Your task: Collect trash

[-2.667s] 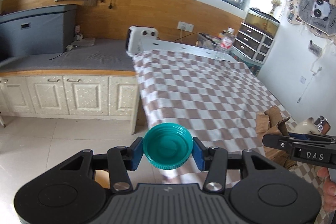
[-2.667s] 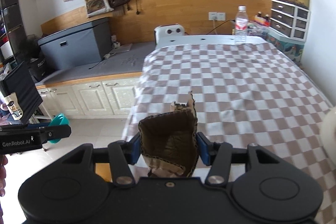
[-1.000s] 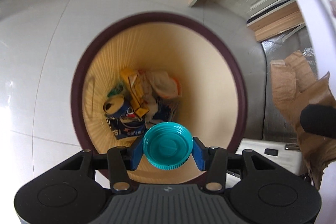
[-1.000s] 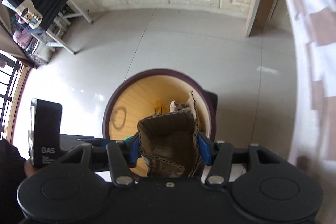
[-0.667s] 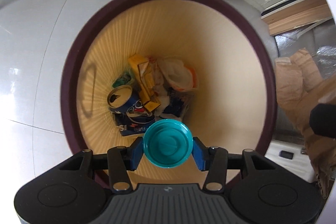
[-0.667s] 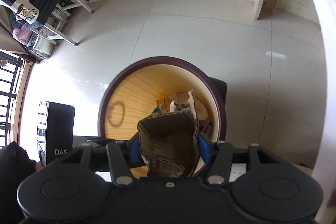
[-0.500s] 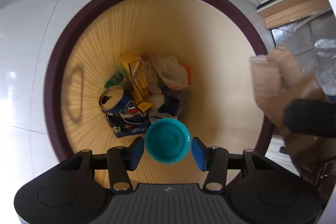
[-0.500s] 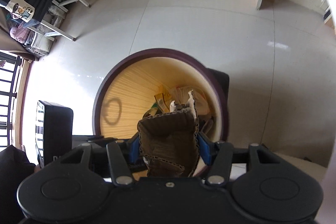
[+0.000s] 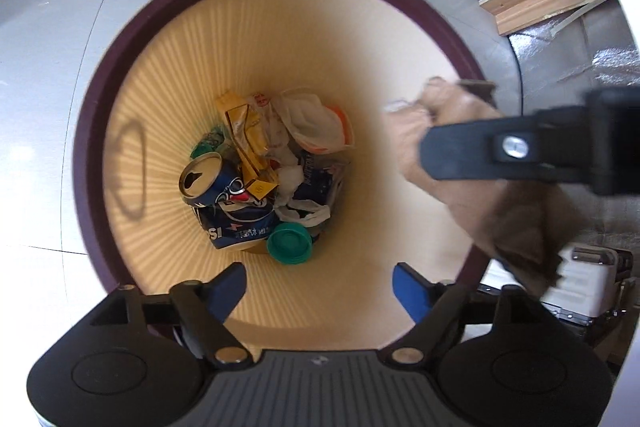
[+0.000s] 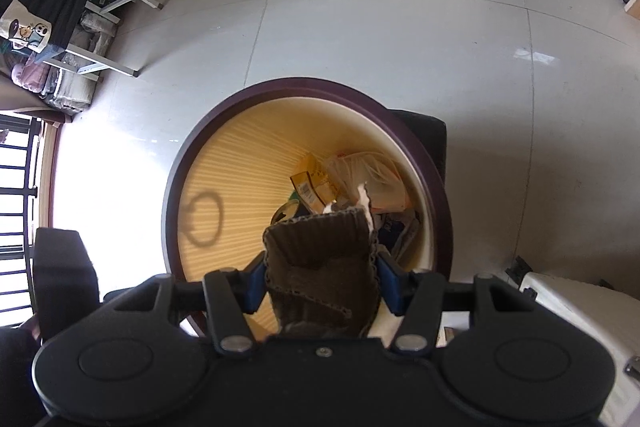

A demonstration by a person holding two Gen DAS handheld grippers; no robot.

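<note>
Two pieces of trash are accounted for, one delivered and one pending. The left gripper (image 9: 318,283) stands over the bin mouth; its jaws have just been opening and nothing lies between them. The teal cap (image 9: 289,243) now rests at the bottom of the waste bin (image 9: 86,131), touching the blue soda can (image 9: 218,195) and beside crumpled wrappers (image 9: 304,131). The right gripper (image 10: 320,277) is clamped on a torn piece of cardboard (image 10: 320,259), held above the near side of the bin opening and not yet released.

Judged remaining: release of the cardboard, plus any further items out of view.

Clearance: the bin mouth is wide and the dark rim sits well apart from the left gripper's blue pads. The cardboard overhangs the right rim in the left wrist view; a drop from there could catch that edge. A white box (image 10: 576,311) stands near right on the floor; the tiled floor (image 10: 360,35) beyond is open.
</note>
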